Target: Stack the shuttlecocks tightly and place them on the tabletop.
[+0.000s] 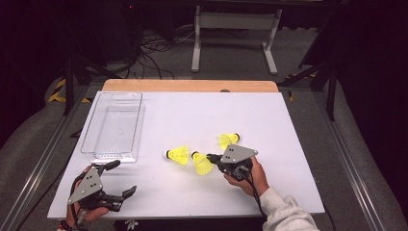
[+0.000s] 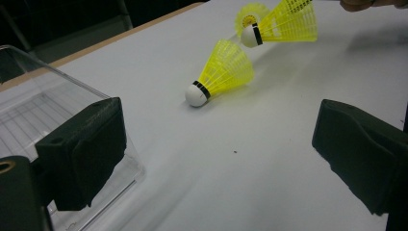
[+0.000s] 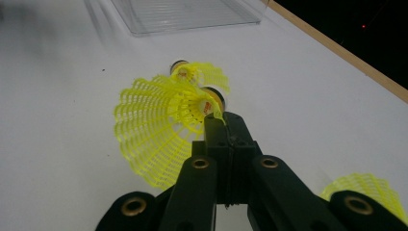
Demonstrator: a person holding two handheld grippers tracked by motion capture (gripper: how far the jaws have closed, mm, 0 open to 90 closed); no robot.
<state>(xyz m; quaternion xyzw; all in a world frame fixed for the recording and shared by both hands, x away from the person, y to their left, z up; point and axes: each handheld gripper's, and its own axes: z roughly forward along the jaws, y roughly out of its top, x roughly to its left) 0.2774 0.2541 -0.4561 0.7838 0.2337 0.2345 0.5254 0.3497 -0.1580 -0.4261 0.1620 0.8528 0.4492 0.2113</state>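
We note the white table (image 1: 269, 115), with a bare wooden strip along its far edge. On it, toward the far left corner, lies a clear plastic bin (image 1: 114, 126), its long side running along the left edge; in the left gripper view its near corner (image 2: 29, 110) sits just behind the left jaw.

The left tongs (image 1: 126, 179) rest near the near left corner, held in the left hand (image 1: 89, 211). Their jaws stand wide apart with nothing between them, aimed across the table toward the shuttlecocks.

The right tongs (image 1: 210, 157) sit right of the middle of the table, toward the near edge, held in the right hand (image 1: 250, 177). Their jaws are pressed together on the skirt rim of the held shuttlecock (image 1: 202, 163); in the right gripper view the thin yellow mesh (image 3: 154, 130) is pinched at the jaw tips. In the left gripper view this shuttlecock (image 2: 284, 24) appears raised off the table, cork pointing left.

We count three yellow shuttlecocks. The second shuttlecock (image 1: 178, 155) lies on its side just left of the held one, near the table's middle, white cork toward the left edge; we see it closer in the left gripper view (image 2: 221, 72). The third shuttlecock (image 1: 228, 140) lies just beyond the right tongs, toward the far edge.
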